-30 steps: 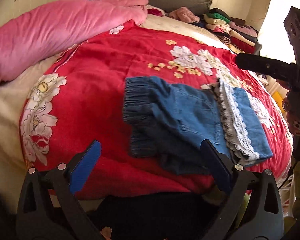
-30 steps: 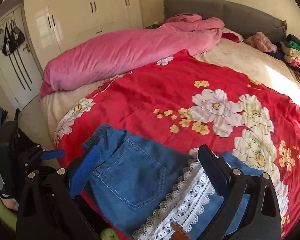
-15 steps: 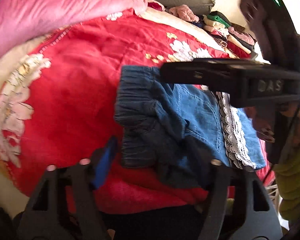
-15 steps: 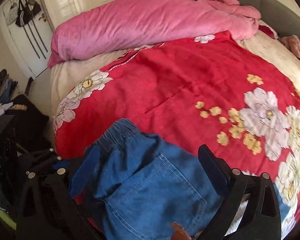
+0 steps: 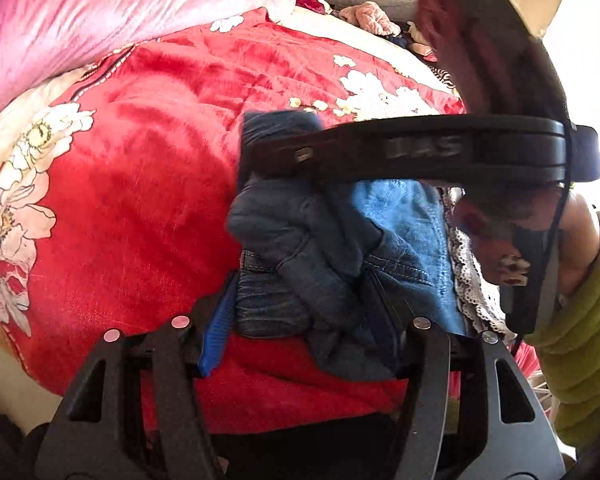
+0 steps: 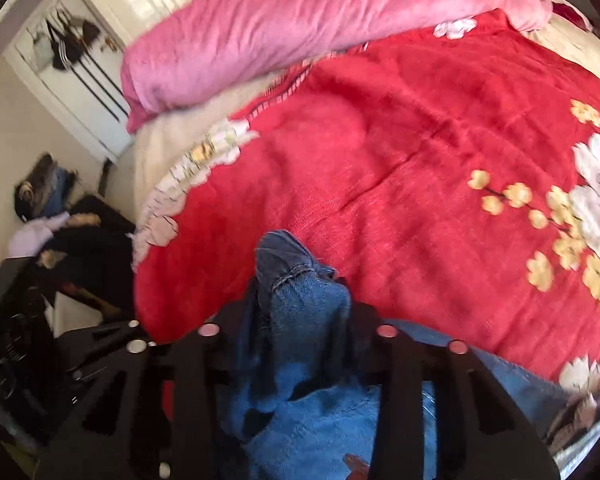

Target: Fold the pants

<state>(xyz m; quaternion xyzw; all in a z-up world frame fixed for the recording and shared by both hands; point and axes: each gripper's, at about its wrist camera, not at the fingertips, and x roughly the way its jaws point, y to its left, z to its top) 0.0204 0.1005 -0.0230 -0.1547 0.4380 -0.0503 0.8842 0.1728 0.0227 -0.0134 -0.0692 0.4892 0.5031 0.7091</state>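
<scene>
We look over a bed covered by a red floral blanket [image 5: 148, 184], its white and yellow blossoms spread along the left edge and the far right. A long pink quilt [image 6: 320, 28] lies rolled along the far side, with cream bedding showing beneath it. In the right wrist view, cream wardrobe doors [image 6: 80, 60] stand at the far left with bags hung on them, and dark clothing is heaped on the floor below.

The denim pants [image 5: 332, 256], trimmed with white lace [image 5: 468, 280] on the right, lie bunched at the near edge of the bed. Our left tongs [image 5: 300, 312] are clenched on the dark waistband fold, pads pressing the cloth from both sides. Our right tongs [image 6: 300, 300] are closing on a raised ridge of denim that fills the gap between them; their black body crosses the left wrist view, held by a hand in a green sleeve [image 5: 580, 320].

A second ago both tongs stood wide apart above pants lying flat; now both are lower and the fabric is gathered.
</scene>
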